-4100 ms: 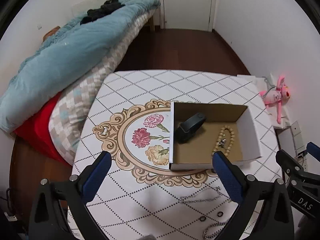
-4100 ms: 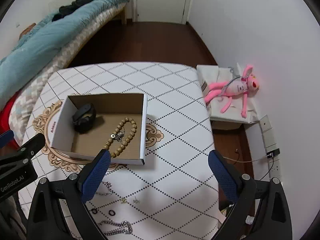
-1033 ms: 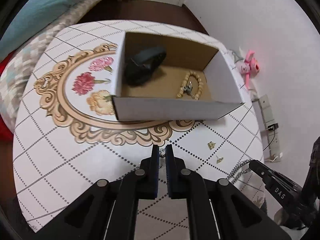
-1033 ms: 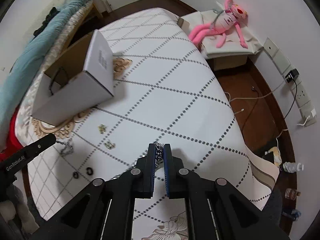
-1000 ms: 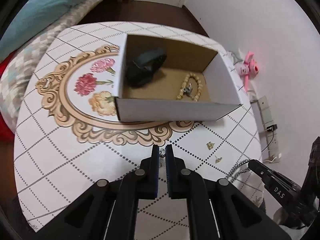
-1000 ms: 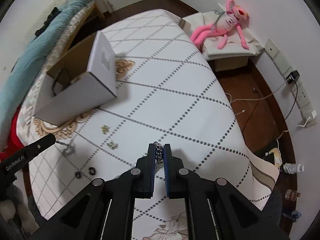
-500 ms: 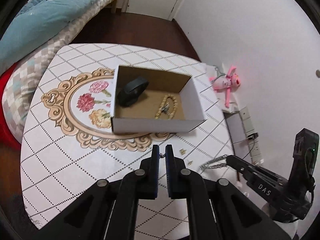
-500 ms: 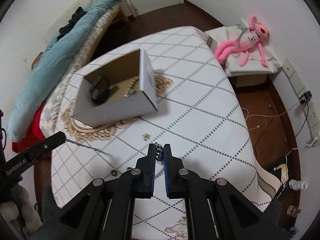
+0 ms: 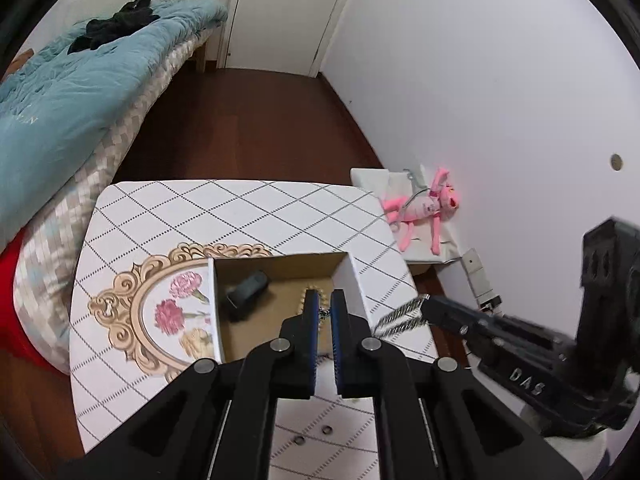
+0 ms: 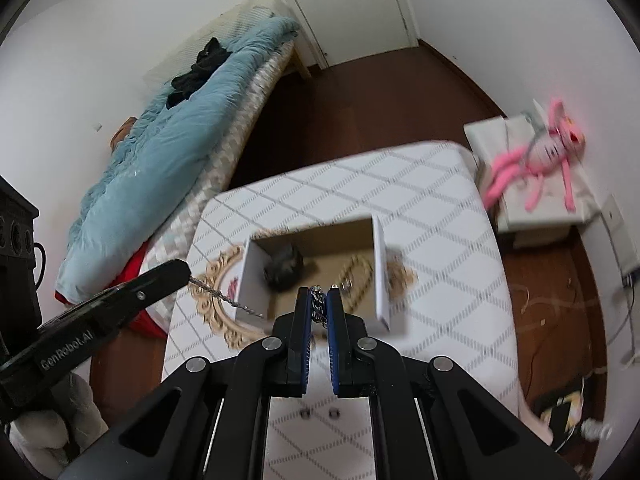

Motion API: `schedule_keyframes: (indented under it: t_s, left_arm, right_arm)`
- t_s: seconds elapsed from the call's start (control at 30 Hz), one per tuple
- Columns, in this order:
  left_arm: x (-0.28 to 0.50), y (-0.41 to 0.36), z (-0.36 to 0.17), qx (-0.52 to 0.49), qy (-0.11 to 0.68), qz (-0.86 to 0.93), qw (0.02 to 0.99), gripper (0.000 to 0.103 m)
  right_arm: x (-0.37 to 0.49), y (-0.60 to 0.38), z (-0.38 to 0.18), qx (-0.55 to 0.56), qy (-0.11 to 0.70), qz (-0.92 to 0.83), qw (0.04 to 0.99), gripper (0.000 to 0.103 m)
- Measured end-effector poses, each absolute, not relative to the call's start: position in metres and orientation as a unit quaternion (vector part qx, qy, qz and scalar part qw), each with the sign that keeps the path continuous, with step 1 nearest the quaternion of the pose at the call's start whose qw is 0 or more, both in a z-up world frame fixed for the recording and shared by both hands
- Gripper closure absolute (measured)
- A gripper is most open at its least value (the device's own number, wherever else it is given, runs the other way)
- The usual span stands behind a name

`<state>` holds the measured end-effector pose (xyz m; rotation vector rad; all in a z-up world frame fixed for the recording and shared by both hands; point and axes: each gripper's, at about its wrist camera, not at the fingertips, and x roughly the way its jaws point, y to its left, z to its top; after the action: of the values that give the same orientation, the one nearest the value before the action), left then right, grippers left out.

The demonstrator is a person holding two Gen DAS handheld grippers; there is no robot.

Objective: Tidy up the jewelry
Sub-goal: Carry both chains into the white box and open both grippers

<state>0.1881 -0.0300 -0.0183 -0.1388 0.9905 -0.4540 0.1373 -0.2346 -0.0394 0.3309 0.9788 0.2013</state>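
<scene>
An open cardboard box (image 9: 356, 276) (image 10: 380, 264) stands on the patterned table (image 9: 224, 208). It holds a black band (image 9: 245, 295) (image 10: 285, 267) and a wooden bead bracelet (image 10: 354, 272). My left gripper (image 9: 325, 305) is shut on a thin silver necklace (image 9: 322, 312), raised above the box; the necklace also hangs from it in the right wrist view (image 10: 224, 300). My right gripper (image 10: 319, 299) is shut on a thick silver chain (image 10: 318, 306) (image 9: 400, 318), held high beside the box's right wall.
Two small dark rings (image 9: 312, 434) (image 10: 319, 413) lie on the table near its front edge. A bed with a blue duvet (image 9: 60, 92) stands to the left. A pink plush toy (image 9: 424, 208) lies on a low white stand at the right.
Both grippers have risen high above the table and moved over the box, each carrying its chain. The right wrist view is blurred by motion.
</scene>
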Motion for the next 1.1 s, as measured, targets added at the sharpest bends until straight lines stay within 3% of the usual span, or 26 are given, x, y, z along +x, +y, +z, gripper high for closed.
schedule_keyframes:
  t_s: [0.57,0.63,0.67,0.7,0.73,0.77,0.83,0.87,0.9,1.0,1.1]
  left_arm:
    - [0.238,-0.008,-0.106,-0.051,0.574,-0.111,0.809,0.093]
    - [0.24,-0.004,-0.108,-0.043,0.573,-0.089,0.814,0.071]
    - [0.241,-0.002,-0.109,-0.042,0.572,-0.082,0.815,0.043]
    - [0.241,0.001,-0.108,-0.043,0.564,-0.073,0.822,0.028]
    - [0.24,0.003,-0.107,-0.039,0.556,-0.063,0.828,0.027]
    - [0.241,0.004,-0.106,-0.033,0.554,-0.056,0.83,0.027]
    - [0.242,0.004,-0.107,-0.016,0.551,-0.039,0.833,0.02]
    - [0.243,0.005,-0.107,-0.011,0.549,-0.035,0.835,0.008]
    - [0.242,0.005,-0.108,-0.005,0.545,-0.03,0.838,0.002]
    - [0.239,0.003,-0.112,0.006,0.537,-0.027,0.843,0.0]
    - [0.233,0.0,-0.118,0.018,0.532,-0.024,0.846,0.0]
  right_arm:
    - [0.265,-0.196,-0.092,0.126,0.549,0.118,0.817,0.095]
    - [0.274,-0.191,-0.099,0.127,0.56,0.122,0.809,0.095]
    - [0.279,-0.188,-0.104,0.131,0.572,0.127,0.8,0.095]
    - [0.285,-0.185,-0.112,0.129,0.588,0.124,0.789,0.094]
    - [0.287,-0.184,-0.117,0.125,0.596,0.12,0.784,0.094]
    - [0.288,-0.183,-0.121,0.121,0.601,0.115,0.782,0.09]
    - [0.288,-0.185,-0.124,0.117,0.603,0.109,0.781,0.061]
    - [0.285,-0.188,-0.125,0.116,0.6,0.103,0.785,0.039]
    - [0.281,-0.191,-0.124,0.113,0.596,0.098,0.789,0.028]
    - [0.266,-0.198,-0.12,0.067,0.584,0.06,0.807,0.023]
    - [0.248,-0.207,-0.121,0.017,0.574,0.009,0.819,0.007]
